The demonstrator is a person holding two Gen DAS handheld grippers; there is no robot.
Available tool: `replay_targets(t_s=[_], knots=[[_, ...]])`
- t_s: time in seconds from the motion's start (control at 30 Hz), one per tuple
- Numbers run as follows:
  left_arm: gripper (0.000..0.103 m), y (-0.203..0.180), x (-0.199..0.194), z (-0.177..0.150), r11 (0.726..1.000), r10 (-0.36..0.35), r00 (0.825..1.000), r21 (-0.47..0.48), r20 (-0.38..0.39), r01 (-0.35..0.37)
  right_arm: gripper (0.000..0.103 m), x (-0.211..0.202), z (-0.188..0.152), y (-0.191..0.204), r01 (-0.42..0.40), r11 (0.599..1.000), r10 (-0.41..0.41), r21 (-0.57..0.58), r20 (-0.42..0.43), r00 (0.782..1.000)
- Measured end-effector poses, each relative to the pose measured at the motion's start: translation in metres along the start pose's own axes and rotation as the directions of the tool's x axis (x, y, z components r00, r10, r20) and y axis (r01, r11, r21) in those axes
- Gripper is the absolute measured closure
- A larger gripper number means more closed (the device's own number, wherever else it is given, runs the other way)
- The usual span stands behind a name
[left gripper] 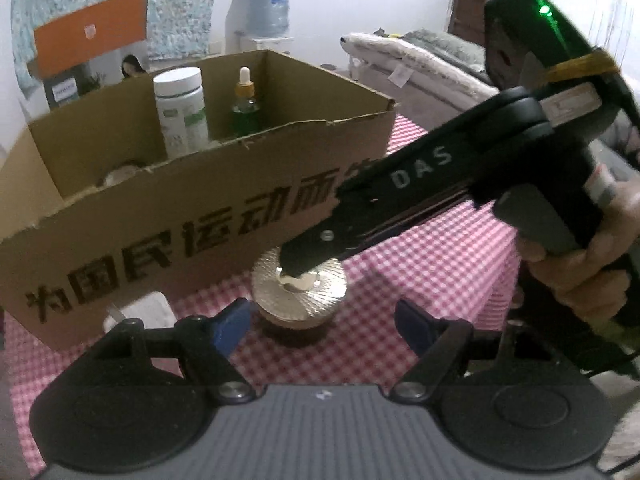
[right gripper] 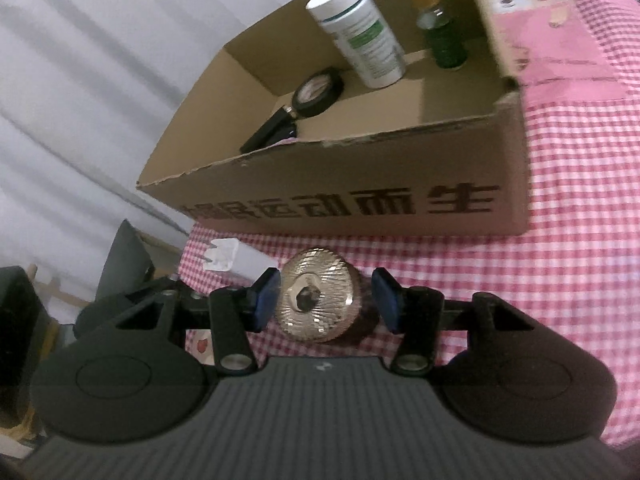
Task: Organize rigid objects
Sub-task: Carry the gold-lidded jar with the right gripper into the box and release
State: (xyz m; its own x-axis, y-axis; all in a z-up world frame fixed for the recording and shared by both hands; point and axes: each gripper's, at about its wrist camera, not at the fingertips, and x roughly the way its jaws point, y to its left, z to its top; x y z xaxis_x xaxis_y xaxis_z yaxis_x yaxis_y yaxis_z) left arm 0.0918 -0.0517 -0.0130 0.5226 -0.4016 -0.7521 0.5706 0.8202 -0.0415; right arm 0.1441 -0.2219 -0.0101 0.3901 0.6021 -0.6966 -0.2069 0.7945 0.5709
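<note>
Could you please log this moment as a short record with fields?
surface: pink checked tablecloth
container: open cardboard box
in box: white bottle, green dropper bottle, black tape roll
outside box: gold-lidded jar, white charger plug
right hand-held gripper: jaws either side of jar lid, gaps visible
left hand-held gripper: open, empty

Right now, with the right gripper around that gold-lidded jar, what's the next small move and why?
Probably close the right gripper on the jar. Its blue pads sit either side of the gold lid, the left nearly touching, the right with a gap. The jar stands on the checked cloth outside the cardboard box.
</note>
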Motion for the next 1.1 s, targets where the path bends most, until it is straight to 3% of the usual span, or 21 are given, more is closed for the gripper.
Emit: replay_targets(t_s=[0.2, 0.5, 1.1], knots=[[0.023, -0.004, 0.018, 0.004, 0.998, 0.053, 0.998, 0.042, -0.035, -0.052, 0.052, 0.003, 0.000, -0.002, -0.014, 1.000, 0.015, 0.027, -0.016, 1.000], [0.045, -0.003, 0.035, 0.006, 0.994, 0.104, 0.994, 0.050, -0.045, -0.102, 0.052, 0.005, -0.008, -0.005, -0.039, 0.998, 0.041, 0.058, -0.022, 0.999], [0.046, -0.002, 0.016, 0.004, 0.996, 0.093, 0.996, 0.013, -0.006, -0.093, 0.053, -0.002, -0.016, 0.004, -0.037, 0.997, 0.038, 0.061, -0.011, 0.999]])
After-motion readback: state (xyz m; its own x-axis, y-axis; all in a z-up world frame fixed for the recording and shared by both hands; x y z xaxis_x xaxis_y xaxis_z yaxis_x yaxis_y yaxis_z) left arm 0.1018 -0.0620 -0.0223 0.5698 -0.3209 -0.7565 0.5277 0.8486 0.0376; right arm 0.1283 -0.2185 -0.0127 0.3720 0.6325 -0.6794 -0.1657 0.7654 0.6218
